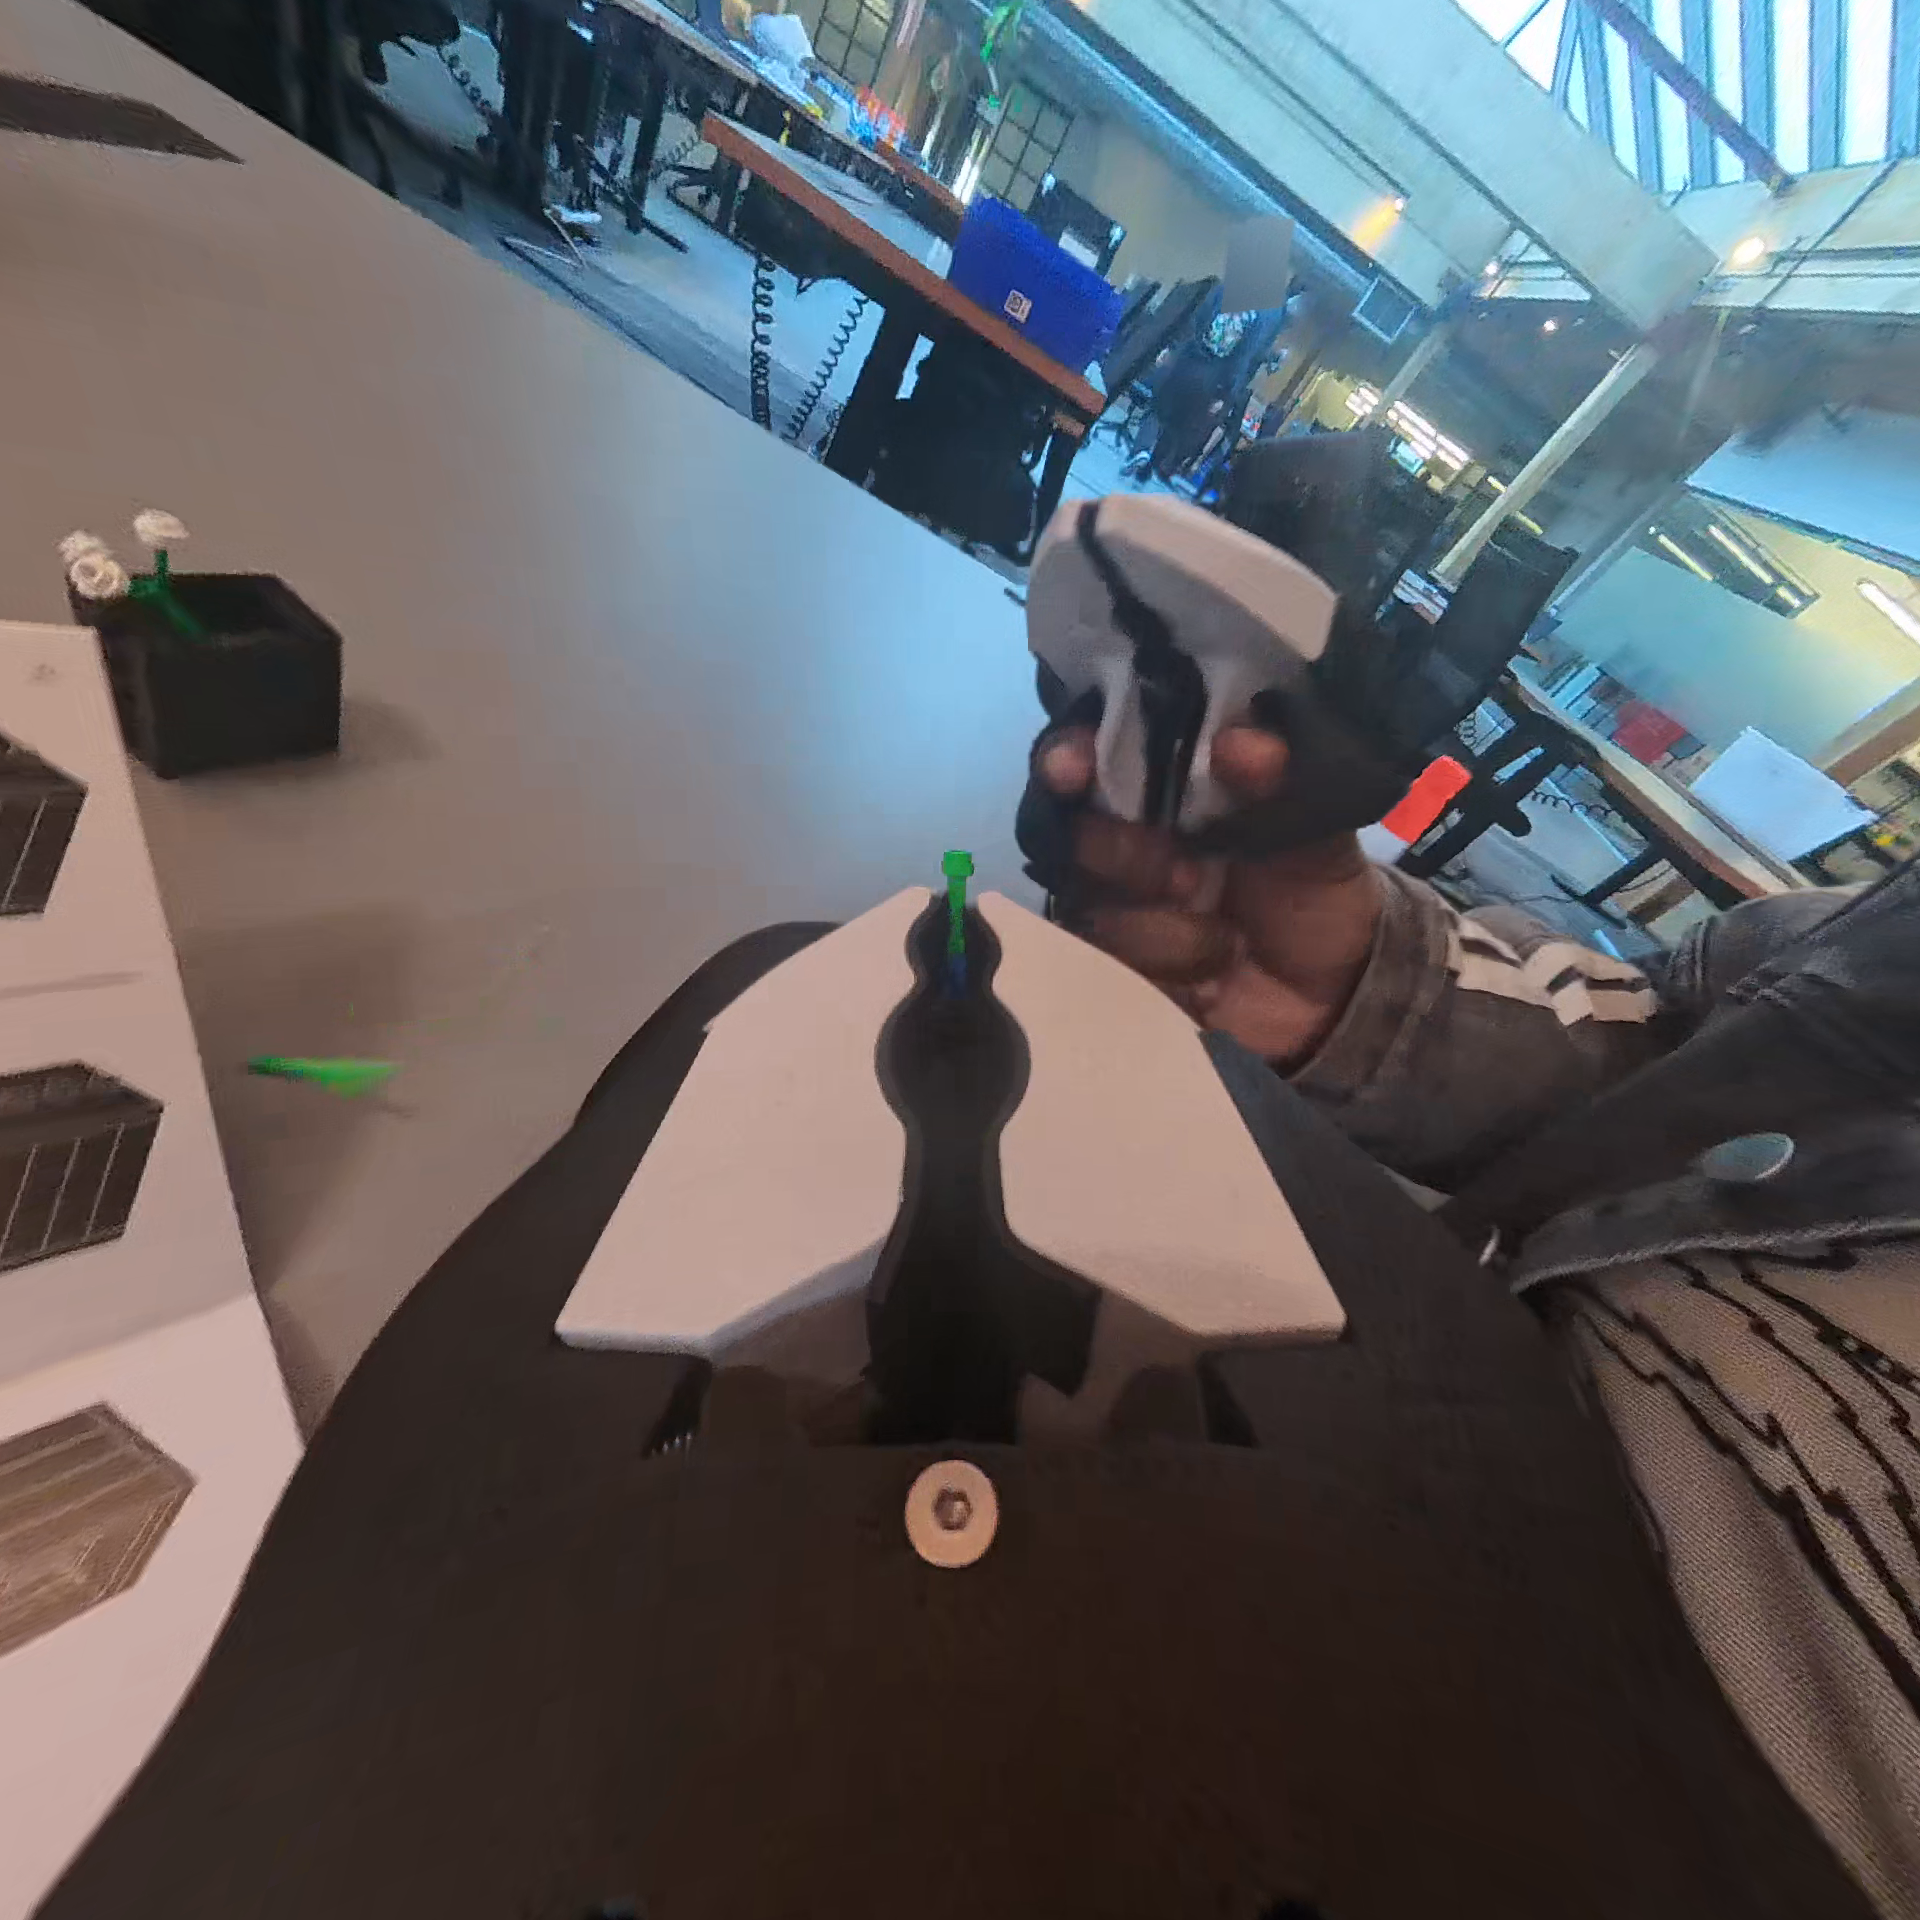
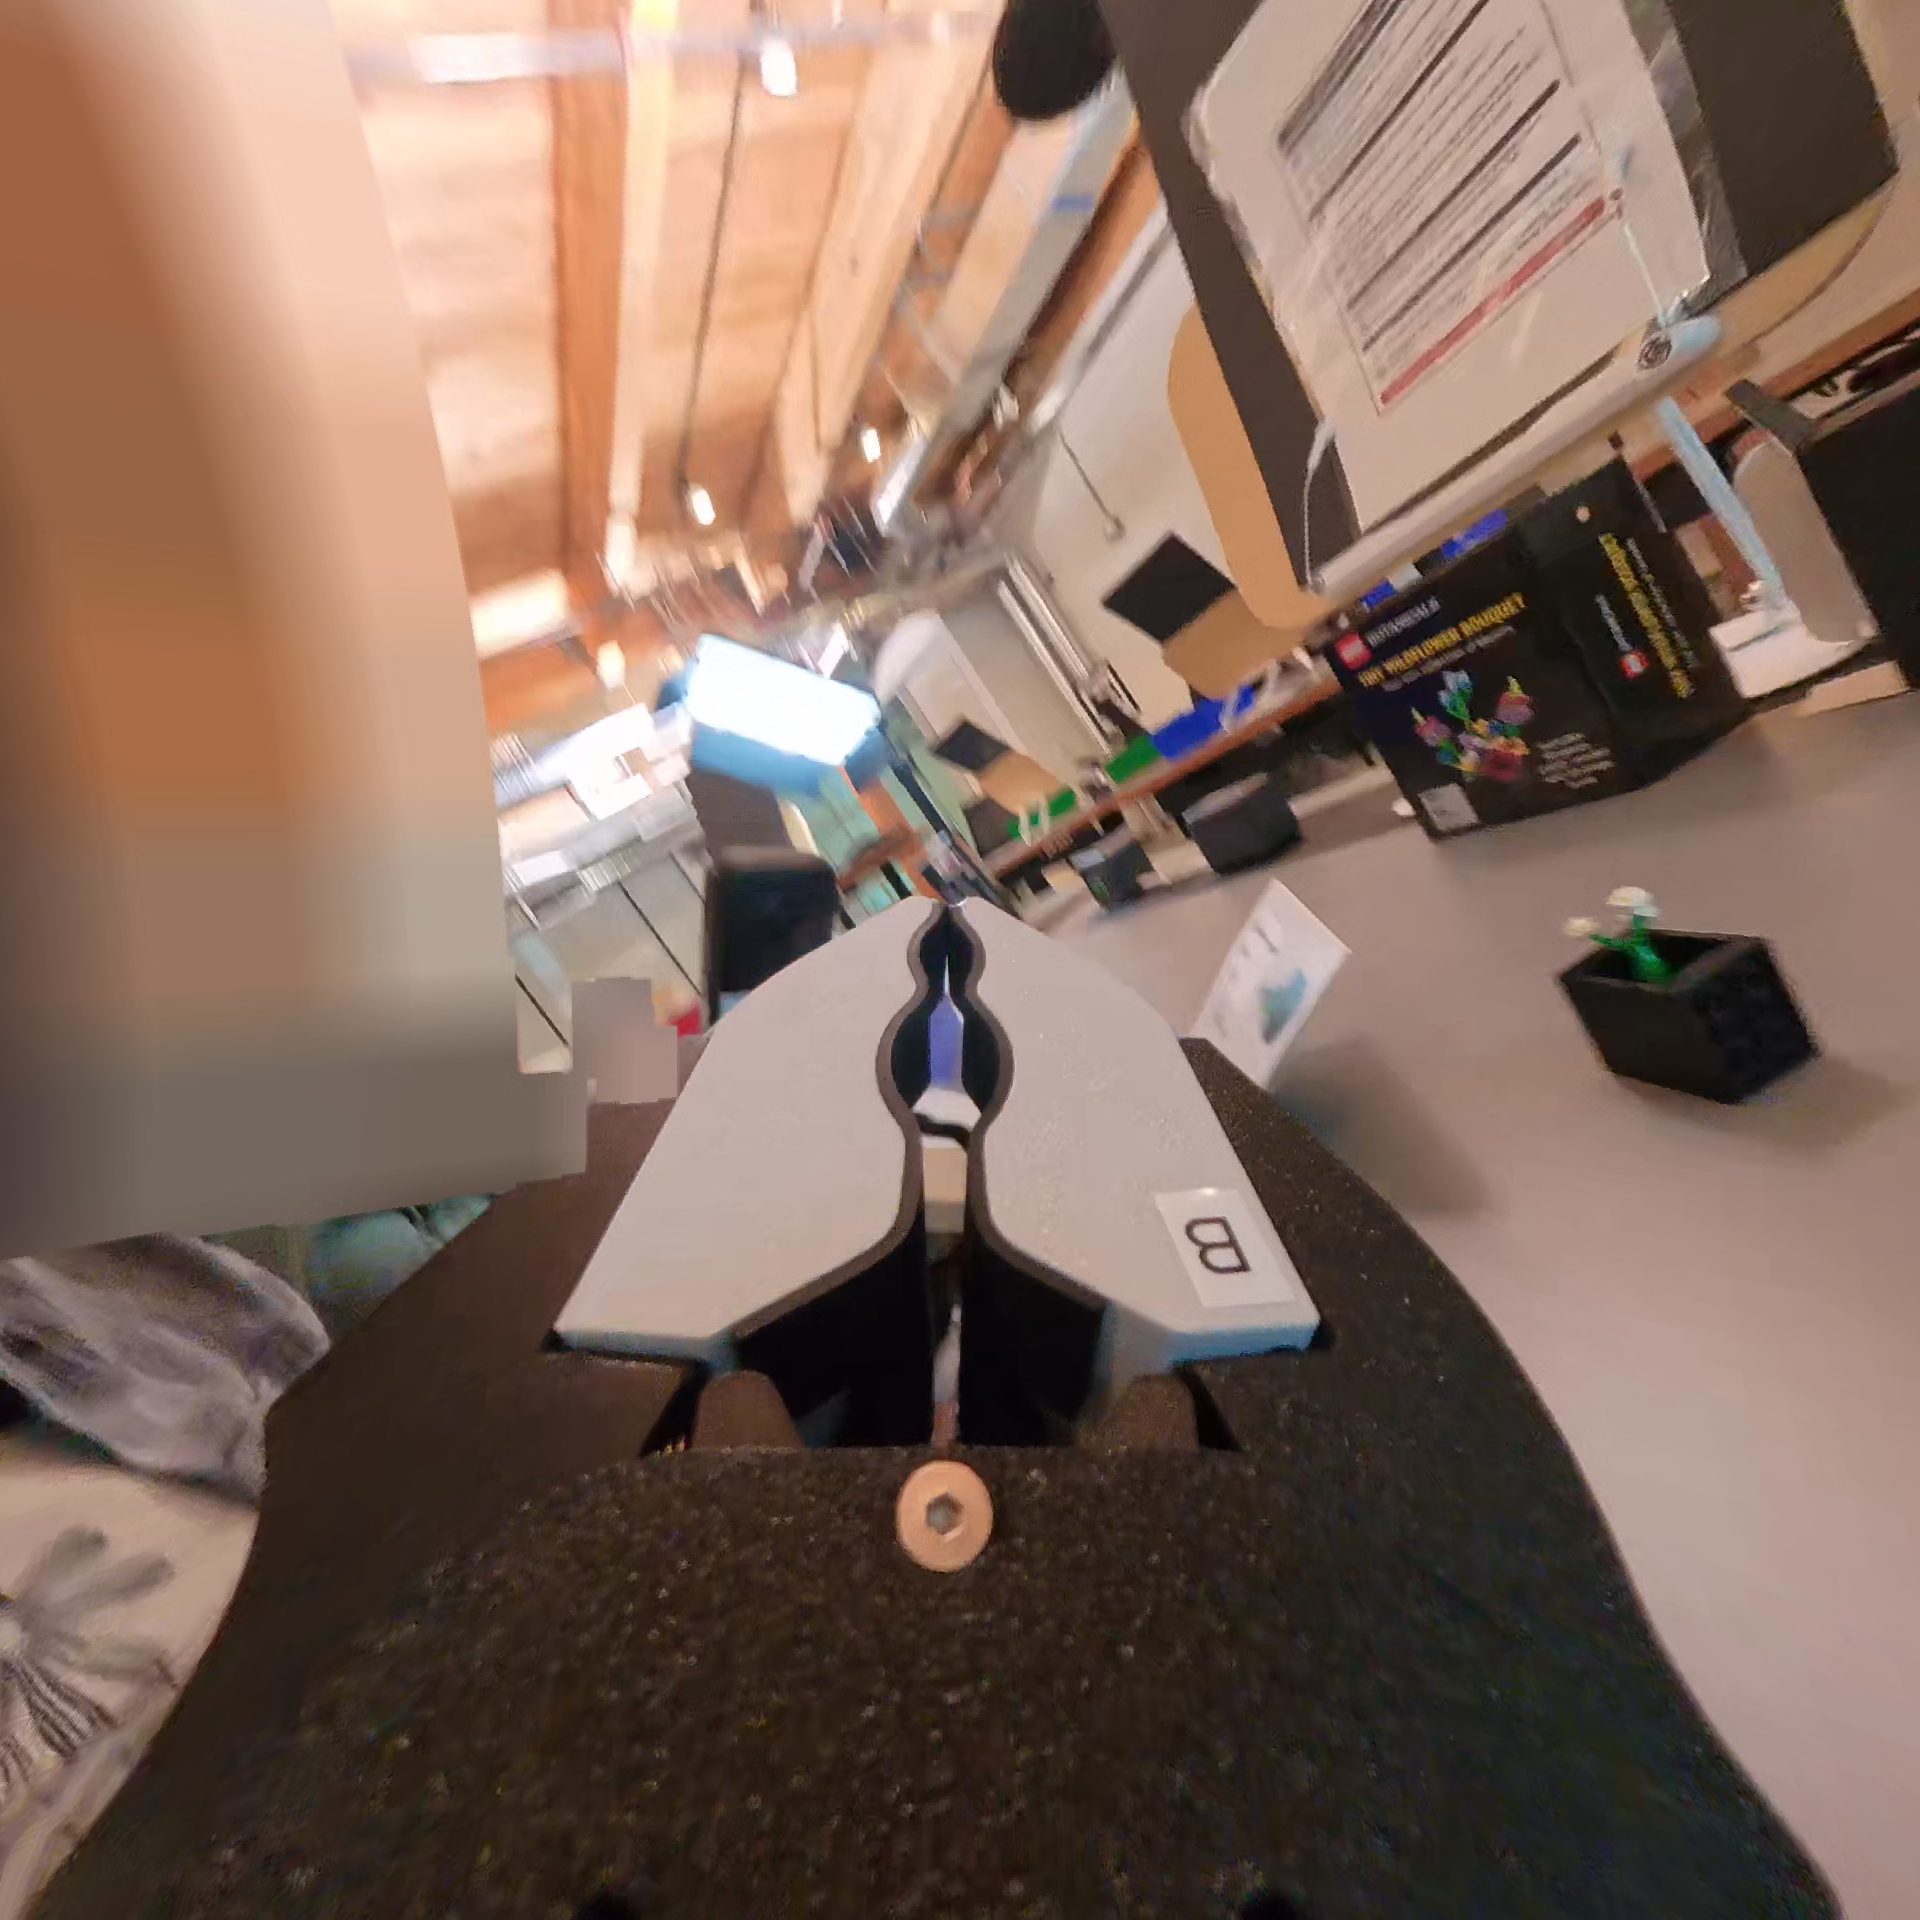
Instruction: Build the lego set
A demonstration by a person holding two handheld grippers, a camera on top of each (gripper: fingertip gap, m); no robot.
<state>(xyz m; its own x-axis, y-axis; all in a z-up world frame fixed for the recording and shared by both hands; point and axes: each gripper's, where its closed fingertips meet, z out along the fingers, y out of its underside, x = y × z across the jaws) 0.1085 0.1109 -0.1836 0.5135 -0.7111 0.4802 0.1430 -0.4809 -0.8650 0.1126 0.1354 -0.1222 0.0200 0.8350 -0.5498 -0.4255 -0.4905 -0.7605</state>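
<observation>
You are keeping the grey tabletop (image 1: pixel 540 582) as your staging area, the black cube pot with white plastic flowers (image 1: pixel 223 675) waiting on it. Your right gripper (image 2: pixel 951 914) is pressing its tips together, holding nothing I can make out. Your left gripper (image 1: pixel 954 914) is clamping the thin green plastic stem (image 1: pixel 956 899), lifted above the table, long axis running along the fingers, capped end pointing outward, presumably for plugging in.

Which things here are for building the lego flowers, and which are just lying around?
For the build:
green stem held in the left gripper
loose green piece
black pot holding white flowers
instruction sheets

Lying about:
lego box
blue bin
</observation>
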